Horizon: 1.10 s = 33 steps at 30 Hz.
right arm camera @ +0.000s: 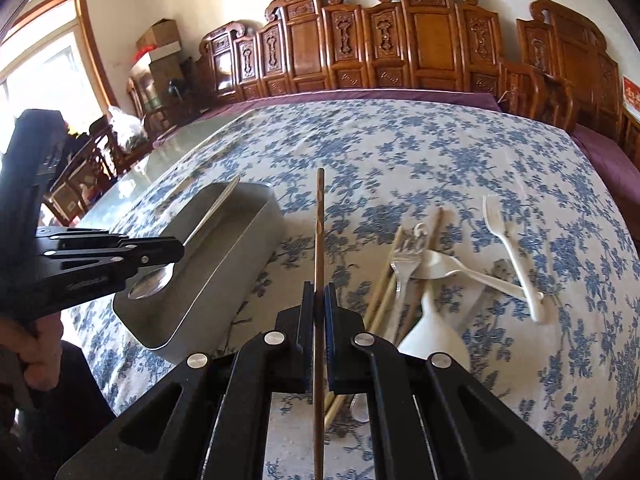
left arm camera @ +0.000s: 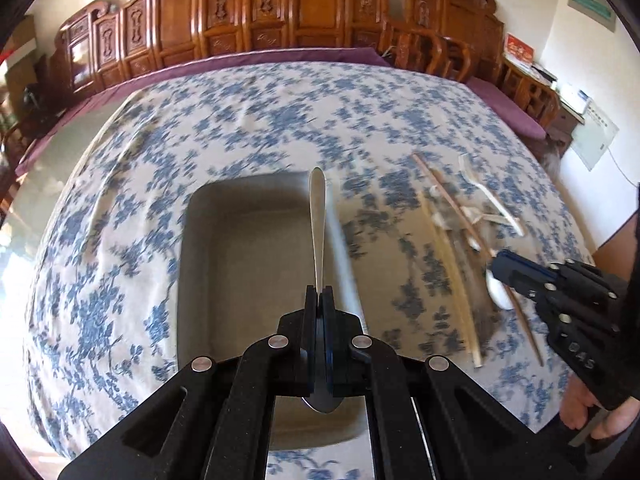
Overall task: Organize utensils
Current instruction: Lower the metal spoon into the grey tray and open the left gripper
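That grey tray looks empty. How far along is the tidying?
Barely begun: the grey tray holds nothing yet. In hand: the left gripper carries a metal spoon over it; the right gripper grips a wooden chopstick. Left: the pile of utensils on the tablecloth.

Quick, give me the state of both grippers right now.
Left gripper: shut on the metal spoon, held above the grey tray.
Right gripper: shut on a brown chopstick.

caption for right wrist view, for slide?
Right gripper clamps a chopstick; left gripper holds a metal spoon over the grey tray.
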Available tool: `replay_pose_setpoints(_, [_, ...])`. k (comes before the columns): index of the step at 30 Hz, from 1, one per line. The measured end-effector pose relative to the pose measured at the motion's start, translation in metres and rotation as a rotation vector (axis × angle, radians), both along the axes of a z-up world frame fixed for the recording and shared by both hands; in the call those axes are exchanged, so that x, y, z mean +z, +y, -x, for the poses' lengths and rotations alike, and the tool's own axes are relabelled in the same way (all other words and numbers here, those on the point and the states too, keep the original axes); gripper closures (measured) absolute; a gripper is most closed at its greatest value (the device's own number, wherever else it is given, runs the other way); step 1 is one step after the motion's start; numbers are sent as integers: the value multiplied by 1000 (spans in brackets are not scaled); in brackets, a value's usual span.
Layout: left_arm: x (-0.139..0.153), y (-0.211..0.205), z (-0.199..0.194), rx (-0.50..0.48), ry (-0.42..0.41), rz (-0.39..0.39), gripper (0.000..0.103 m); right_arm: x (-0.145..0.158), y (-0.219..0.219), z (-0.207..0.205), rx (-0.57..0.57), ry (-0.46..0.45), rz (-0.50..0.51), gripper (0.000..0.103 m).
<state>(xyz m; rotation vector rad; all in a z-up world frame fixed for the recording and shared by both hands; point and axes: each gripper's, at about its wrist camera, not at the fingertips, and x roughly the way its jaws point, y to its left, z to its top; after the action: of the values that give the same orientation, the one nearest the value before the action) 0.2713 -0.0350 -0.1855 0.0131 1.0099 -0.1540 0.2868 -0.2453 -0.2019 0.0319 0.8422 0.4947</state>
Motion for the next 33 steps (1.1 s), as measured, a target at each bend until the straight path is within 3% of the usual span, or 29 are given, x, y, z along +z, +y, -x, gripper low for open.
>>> replay_pose_setpoints(9, [-40,17,-10,32,88,-41,101,-12,19,3,31,14,53,97])
replay_pose_setpoints(18, [-55,22,-20,40,138,-59,103,-17,23,6,35,23,61,97])
replay_pose_setpoints(24, [-51,24,-18,35,121,-44,103,-16,26,5,35,26,54,97])
replay_pose_setpoints(33, [-18,39,6,20,-7,-6,103,-4,40,8,32,20,26,97])
